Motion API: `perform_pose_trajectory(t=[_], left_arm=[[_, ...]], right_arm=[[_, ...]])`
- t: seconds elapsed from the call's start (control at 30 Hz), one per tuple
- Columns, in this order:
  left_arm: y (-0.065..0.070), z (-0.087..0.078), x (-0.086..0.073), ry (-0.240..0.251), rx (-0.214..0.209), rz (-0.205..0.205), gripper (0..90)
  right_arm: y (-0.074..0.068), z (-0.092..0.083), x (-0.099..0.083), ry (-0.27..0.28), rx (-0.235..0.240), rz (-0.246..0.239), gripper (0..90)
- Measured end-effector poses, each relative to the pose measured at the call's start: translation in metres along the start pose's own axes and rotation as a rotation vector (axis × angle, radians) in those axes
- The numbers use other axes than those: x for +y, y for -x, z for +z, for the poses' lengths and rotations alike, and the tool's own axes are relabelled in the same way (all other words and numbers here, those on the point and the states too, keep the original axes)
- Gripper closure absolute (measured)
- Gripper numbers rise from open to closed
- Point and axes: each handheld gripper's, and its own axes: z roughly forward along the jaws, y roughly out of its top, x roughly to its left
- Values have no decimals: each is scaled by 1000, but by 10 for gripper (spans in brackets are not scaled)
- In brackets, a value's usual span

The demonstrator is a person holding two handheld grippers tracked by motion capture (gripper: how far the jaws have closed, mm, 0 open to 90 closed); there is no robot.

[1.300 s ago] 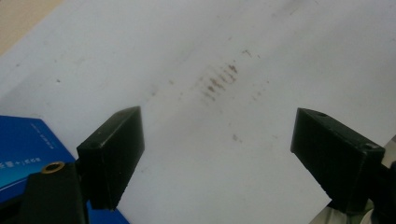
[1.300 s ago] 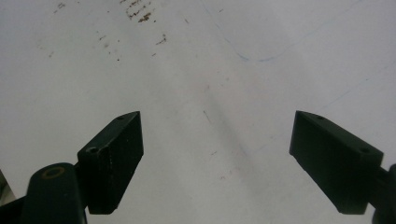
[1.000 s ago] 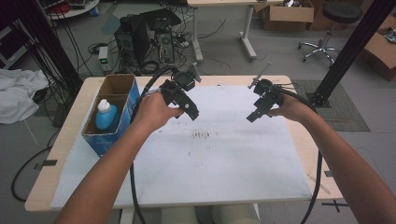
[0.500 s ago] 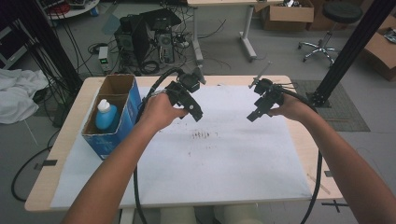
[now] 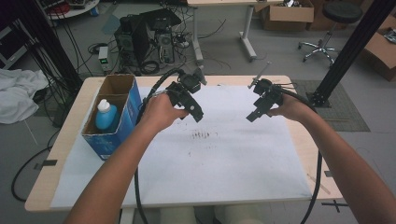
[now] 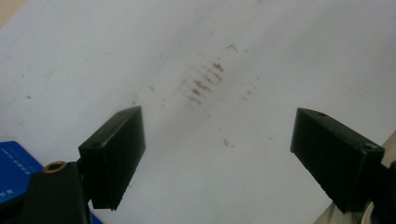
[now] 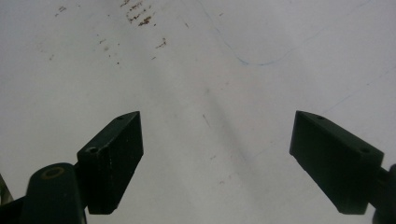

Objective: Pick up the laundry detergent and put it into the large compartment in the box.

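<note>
Smudges: the patch of brown marks sits near the middle of the white sheet, nothing on it or touching it.

Risks, as judged:
- Both tools hang above the sheet with nothing in them. If either descends on the patch with bare jaws, the hard black tips are likely to drag the dirt outward or crease and tear the paper, since the sheet looks thin and lies loose on the table.
- The left gripper has its cable looping back toward 10 o'clock, close to the box. A reach toward the bottle could snag the cable on the box rim and tip it.
- The bottle stands deep in its compartment; a grasp from above may catch the cardboard wall instead.

Appearance: in the left gripper view the smudges read as short parallel brown streaks with loose specks scattered around them, dry-looking, lying at 12 o'clock from the wide-set jaws of the left gripper. In the right gripper view they lie at 11 o'clock, well beyond the right gripper, whose jaws are also spread wide and empty; a faint blue pen line curves at 1 o'clock.

Surroundings: from the patch, the left gripper is near at 11 o'clock, the right gripper at 2 o'clock, and the box with the blue bottle well apart at 9 o'clock.
</note>
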Motion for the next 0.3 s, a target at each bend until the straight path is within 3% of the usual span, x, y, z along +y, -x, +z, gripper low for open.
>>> perform_pose_trajectory(t=[0.3], left_arm=[[-2,-2,-2,6,2,-4,186]], right_arm=[[-2,0,0,1,0,-5,173]])
